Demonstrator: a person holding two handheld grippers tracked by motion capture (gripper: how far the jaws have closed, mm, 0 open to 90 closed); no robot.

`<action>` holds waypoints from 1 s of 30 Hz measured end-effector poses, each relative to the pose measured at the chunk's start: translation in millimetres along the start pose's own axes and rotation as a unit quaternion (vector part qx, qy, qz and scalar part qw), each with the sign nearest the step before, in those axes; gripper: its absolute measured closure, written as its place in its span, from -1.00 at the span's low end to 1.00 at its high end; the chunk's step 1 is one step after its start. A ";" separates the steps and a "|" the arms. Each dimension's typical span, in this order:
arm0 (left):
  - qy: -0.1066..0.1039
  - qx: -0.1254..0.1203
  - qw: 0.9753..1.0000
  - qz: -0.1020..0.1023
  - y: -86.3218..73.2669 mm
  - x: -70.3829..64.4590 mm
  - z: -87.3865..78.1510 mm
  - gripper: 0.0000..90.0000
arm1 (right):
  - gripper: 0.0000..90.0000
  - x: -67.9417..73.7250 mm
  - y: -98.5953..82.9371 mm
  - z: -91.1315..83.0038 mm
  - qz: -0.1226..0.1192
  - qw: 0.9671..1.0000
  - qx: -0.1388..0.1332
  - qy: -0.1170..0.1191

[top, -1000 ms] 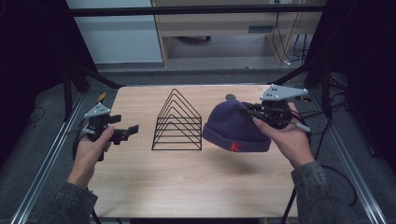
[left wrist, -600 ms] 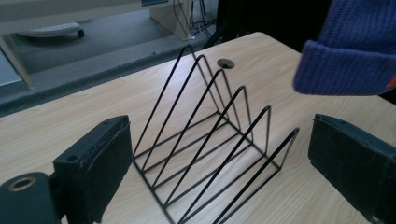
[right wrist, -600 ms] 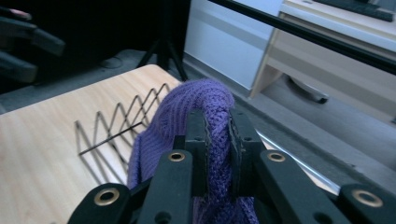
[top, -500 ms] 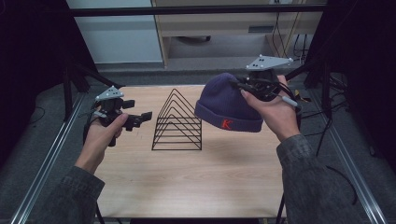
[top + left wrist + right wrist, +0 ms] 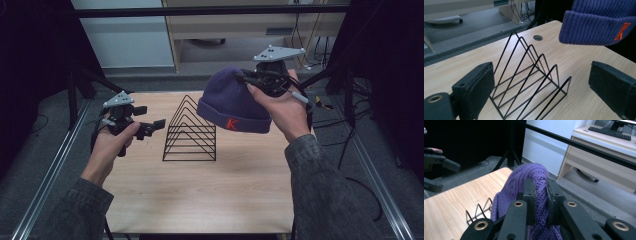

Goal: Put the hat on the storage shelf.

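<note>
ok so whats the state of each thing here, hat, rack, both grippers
purple beanie: lifted off the table, hanging from the right gripper, cuff down, above and to the right of the rack
wire rack: upright on the table, nothing in it, untouched
right gripper: jaws shut on the beanie's knit
left gripper: jaws open, holding nothing, pointed at the rack

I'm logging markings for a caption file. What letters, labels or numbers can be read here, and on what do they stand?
"K": one orange letter stitched on the folded cuff of the purple hat, also seen in the left gripper view.
The wire rack carries no text.
The keyboard on the far desk is too blurred to read.
</note>
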State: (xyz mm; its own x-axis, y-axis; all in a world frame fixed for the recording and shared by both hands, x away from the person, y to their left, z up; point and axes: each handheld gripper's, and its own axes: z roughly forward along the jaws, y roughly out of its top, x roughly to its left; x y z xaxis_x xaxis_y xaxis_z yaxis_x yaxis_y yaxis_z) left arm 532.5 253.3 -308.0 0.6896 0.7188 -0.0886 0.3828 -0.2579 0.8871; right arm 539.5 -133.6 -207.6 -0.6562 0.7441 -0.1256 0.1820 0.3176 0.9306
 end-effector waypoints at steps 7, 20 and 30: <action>-0.010 -0.012 1.000 0.006 7.1 -5.7 2.4 -0.79 | 0.78 11.7 17.6 8.3 0.001 1.000 -0.016 0.012; -0.030 -0.012 0.999 0.038 18.7 -15.5 9.9 -0.70 | 0.78 40.5 36.4 36.8 -0.014 0.998 -0.021 0.049; -0.016 -0.012 0.999 0.028 18.5 -9.5 13.9 -0.65 | 0.78 55.6 40.8 47.4 -0.019 0.997 -0.024 0.074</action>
State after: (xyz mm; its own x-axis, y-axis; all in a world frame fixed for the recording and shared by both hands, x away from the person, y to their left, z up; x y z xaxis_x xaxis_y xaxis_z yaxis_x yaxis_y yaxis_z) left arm 541.5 232.8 -297.1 0.7286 0.6830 -0.0516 0.3282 -0.2820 0.9015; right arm 545.2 -51.4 -192.9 -0.7631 0.6362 -0.1134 0.1220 0.3141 0.9415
